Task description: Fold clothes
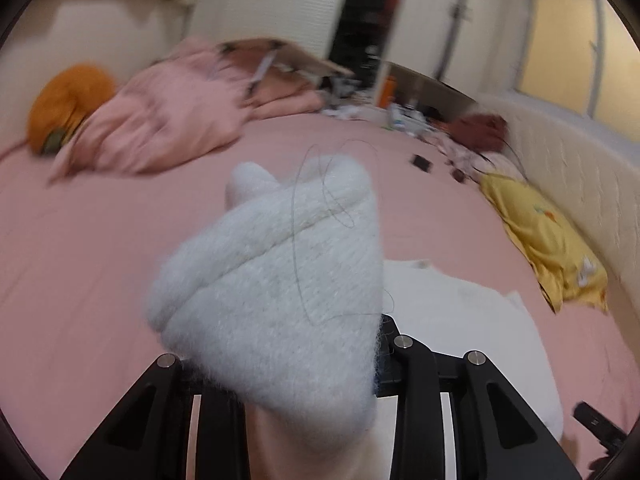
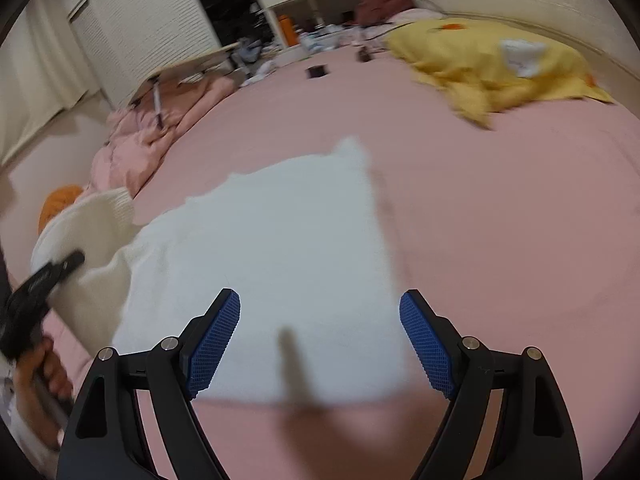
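Pink bed sheet [image 2: 480, 220] carries the white sweater [image 2: 280, 260] near its front edge. A sleeve [image 1: 272, 280] is held pinched in the left claw [image 1: 280, 384] and should be carried across flat; the right claw [image 2: 320, 344] is spread wide, empty.

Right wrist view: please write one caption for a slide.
Open right gripper above white sweater on pink bed.
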The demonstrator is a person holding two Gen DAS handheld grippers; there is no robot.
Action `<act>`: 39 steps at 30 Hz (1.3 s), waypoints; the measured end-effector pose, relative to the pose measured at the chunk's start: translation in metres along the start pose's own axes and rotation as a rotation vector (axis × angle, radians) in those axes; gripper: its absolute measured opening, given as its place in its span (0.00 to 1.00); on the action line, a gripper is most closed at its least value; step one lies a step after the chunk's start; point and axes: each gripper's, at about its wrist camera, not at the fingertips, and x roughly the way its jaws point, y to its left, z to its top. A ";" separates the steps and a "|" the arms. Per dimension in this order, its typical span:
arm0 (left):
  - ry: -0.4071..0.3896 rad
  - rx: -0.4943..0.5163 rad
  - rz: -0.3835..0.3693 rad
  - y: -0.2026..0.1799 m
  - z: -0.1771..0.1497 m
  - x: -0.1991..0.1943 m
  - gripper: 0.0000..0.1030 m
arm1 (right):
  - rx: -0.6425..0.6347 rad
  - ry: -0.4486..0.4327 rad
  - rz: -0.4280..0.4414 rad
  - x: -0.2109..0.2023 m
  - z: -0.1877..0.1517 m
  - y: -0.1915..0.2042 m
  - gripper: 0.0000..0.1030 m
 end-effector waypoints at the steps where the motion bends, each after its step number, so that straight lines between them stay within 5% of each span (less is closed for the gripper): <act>1: -0.003 0.040 -0.001 -0.018 0.002 0.001 0.29 | 0.007 -0.006 -0.006 -0.009 -0.001 -0.010 0.80; 6: -0.037 0.257 -0.021 -0.117 -0.006 0.002 0.29 | 0.116 -0.049 -0.024 -0.051 -0.012 -0.063 0.80; 13: -0.007 0.820 0.003 -0.245 -0.114 0.012 0.29 | 0.271 -0.055 0.006 -0.052 -0.011 -0.109 0.80; 17: -0.036 0.984 0.053 -0.271 -0.144 0.008 0.29 | 0.297 -0.047 0.023 -0.052 -0.013 -0.117 0.80; 20: -0.058 1.102 0.101 -0.283 -0.151 0.011 0.29 | 0.314 -0.071 0.037 -0.059 -0.010 -0.122 0.80; 24: -0.043 1.078 0.067 -0.288 -0.145 0.004 0.29 | 0.327 -0.078 0.048 -0.060 -0.010 -0.126 0.80; 25: 0.022 1.131 0.076 -0.289 -0.154 0.016 0.32 | 0.328 -0.077 0.047 -0.060 -0.010 -0.127 0.80; 27: -0.014 1.256 0.117 -0.291 -0.171 0.017 0.35 | 0.328 -0.071 0.048 -0.059 -0.009 -0.127 0.80; 32: -0.144 1.382 0.135 -0.268 -0.174 -0.024 0.83 | 0.333 -0.050 0.163 -0.059 0.005 -0.130 0.80; 35: -0.205 1.321 0.164 -0.231 -0.169 -0.058 0.94 | 0.236 -0.017 0.340 -0.053 0.026 -0.107 0.80; 39: -0.153 1.301 0.221 -0.189 -0.170 -0.060 0.94 | -0.031 0.068 0.454 -0.028 0.042 -0.039 0.80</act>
